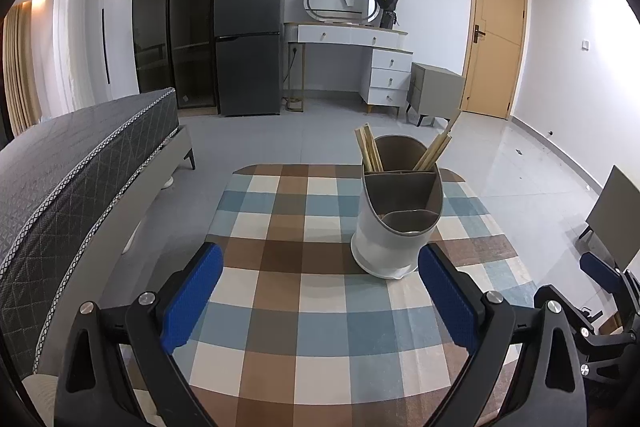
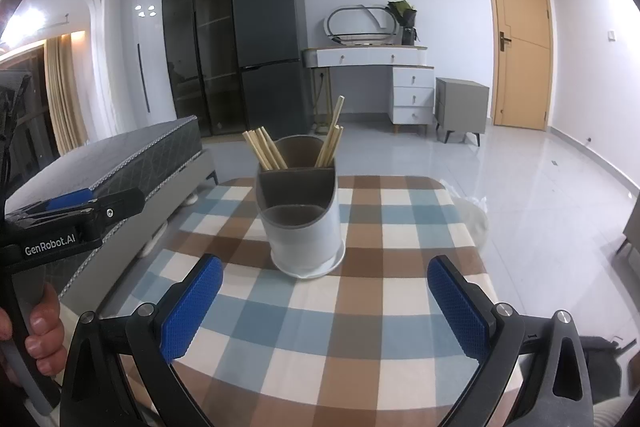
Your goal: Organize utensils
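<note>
A white utensil holder (image 1: 394,223) with grey compartments stands upright on the checked tablecloth (image 1: 304,307), toward the far side. Wooden chopsticks (image 1: 370,153) lean out of its far compartment in two bunches. The left gripper (image 1: 320,297) is spread wide, holding nothing, and so is the right gripper (image 2: 326,307). Only the right wrist view shows a hand (image 2: 42,331) at the near left, gripping the left tool's handle.

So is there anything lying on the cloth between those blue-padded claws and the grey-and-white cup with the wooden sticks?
Nothing: both wrist views show only bare checked tablecloth between each open gripper and the grey-and-white utensil holder.
</note>
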